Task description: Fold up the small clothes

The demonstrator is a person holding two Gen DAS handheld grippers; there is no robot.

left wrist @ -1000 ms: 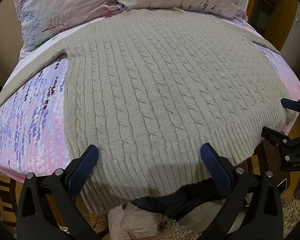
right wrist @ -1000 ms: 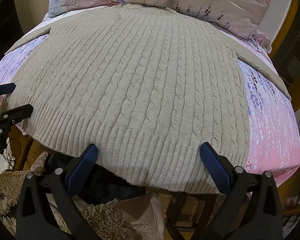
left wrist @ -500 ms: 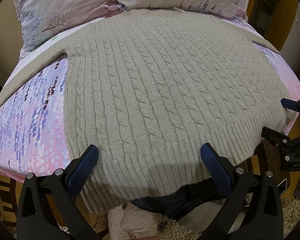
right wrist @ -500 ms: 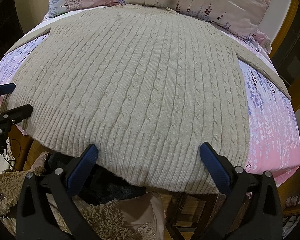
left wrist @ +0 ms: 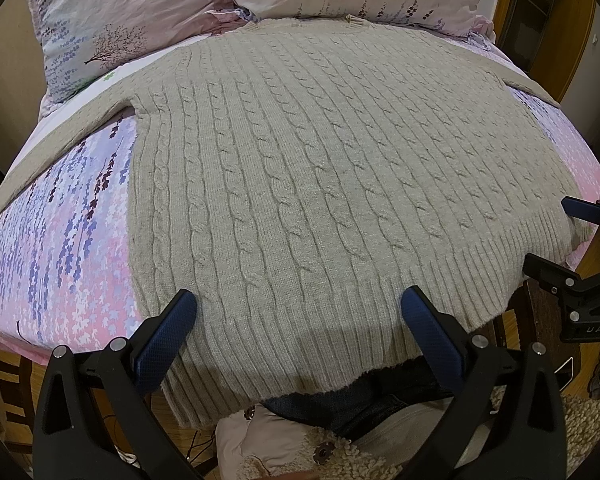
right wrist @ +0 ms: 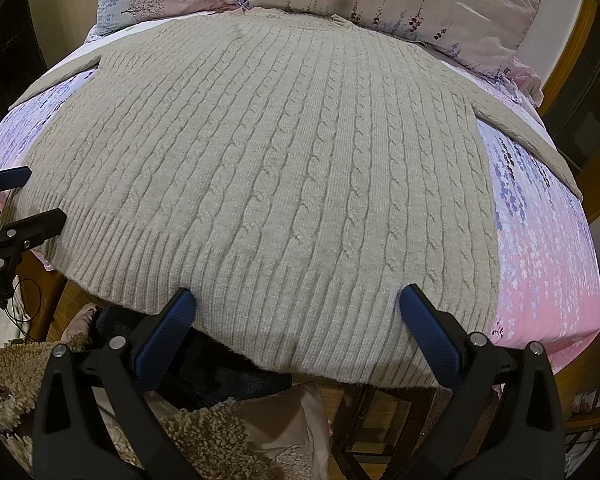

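Nearest me, below both sets of jaws, sat the person's lap: dark jeans [left wrist: 332,404] and a shaggy fleece [right wrist: 204,436] with a pink cushion [right wrist: 296,420] beside it. My left gripper [left wrist: 298,314] had its jaws spread wide and held nothing; its blue pads [left wrist: 164,336] hung over the ribbed hem [left wrist: 300,352] of the sweater [left wrist: 320,168], one at either side of the hem's left part, and I could not tell whether they touched the knit. My right gripper [right wrist: 296,314] was just as wide open and just as empty, its pads [right wrist: 428,340] framing the hem's right part where it drooped over the bed's [right wrist: 548,264] near edge. In the left view the right gripper showed at the far right of the jaws, beside the sweater's right hem corner; in the right view the left gripper [right wrist: 8,196] showed at the far left, beside the other corner. Ahead of the jaws the beige cable-knit sweater lay flat and unfolded on the floral pink and lilac sheet [left wrist: 60,248], hem toward me, collar away. Its left sleeve [left wrist: 60,140] ran out to the left beyond the jaws, its right sleeve [right wrist: 532,136] out to the right. Farthest off, past the collar [left wrist: 356,22], two floral pillows [left wrist: 128,20] leaned at the head of the bed.
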